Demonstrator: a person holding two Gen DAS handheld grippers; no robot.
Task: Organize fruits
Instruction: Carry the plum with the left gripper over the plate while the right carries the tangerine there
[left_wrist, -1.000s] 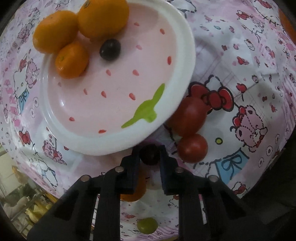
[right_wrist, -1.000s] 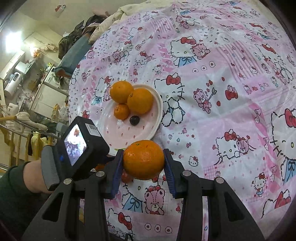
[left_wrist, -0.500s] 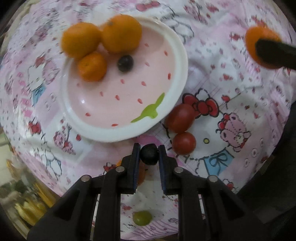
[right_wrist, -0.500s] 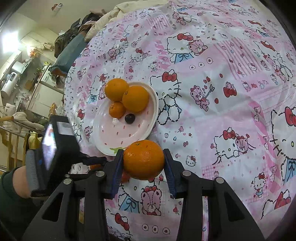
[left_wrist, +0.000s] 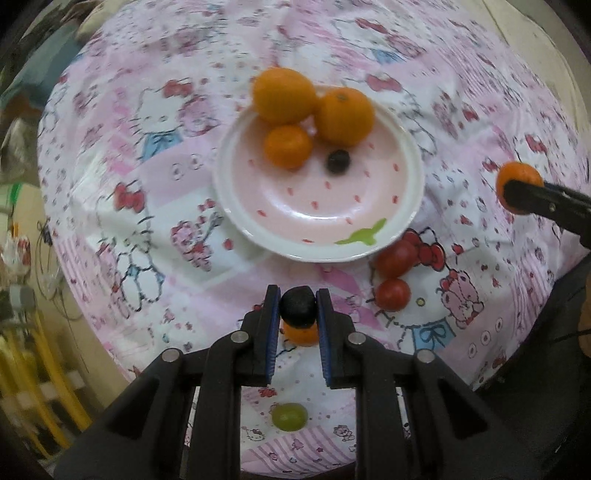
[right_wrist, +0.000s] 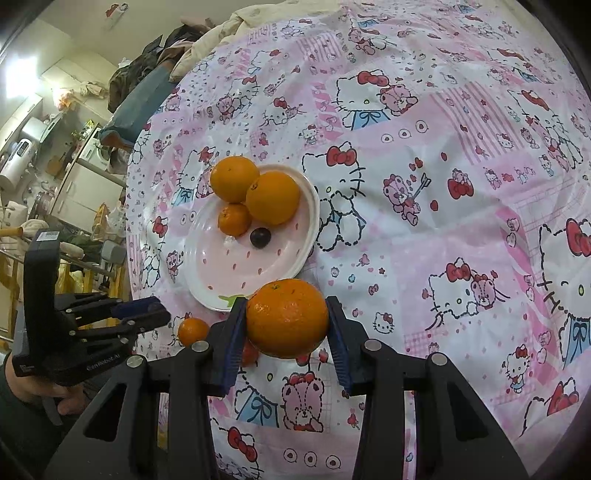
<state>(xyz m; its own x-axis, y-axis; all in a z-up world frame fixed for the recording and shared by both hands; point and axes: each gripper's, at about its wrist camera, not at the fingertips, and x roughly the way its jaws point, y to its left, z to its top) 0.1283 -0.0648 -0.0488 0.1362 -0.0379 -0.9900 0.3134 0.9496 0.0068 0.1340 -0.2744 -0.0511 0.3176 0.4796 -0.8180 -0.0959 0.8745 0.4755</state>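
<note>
Grapes came first in what had just changed: the left gripper (left_wrist: 297, 308) had lifted clear of the worktop (left_wrist: 480, 92) with its jaws pinched narrow on a dark grape (left_wrist: 297, 305), which a second ago was still down on the cloth beside the plate (left_wrist: 413, 206). That suggested the pick was done and only the carry to the plate remained. The right gripper (right_wrist: 287, 320) had not moved, its jaws clamped at middling width on a large orange (right_wrist: 287, 318) held above the cloth. Ahead of the left jaws the plate lay with three oranges (left_wrist: 345, 115) and another dark grape (left_wrist: 338, 161) crowded at its far side, leaving the near half bare and free for a drop. Two tomatoes (left_wrist: 392, 294) sat to the right of the jaws, just off the plate's rim; a small orange (left_wrist: 301, 334) lay straight below them and a green grape (left_wrist: 290, 416) behind. The worktop's edge curved close behind the left jaws.
</note>
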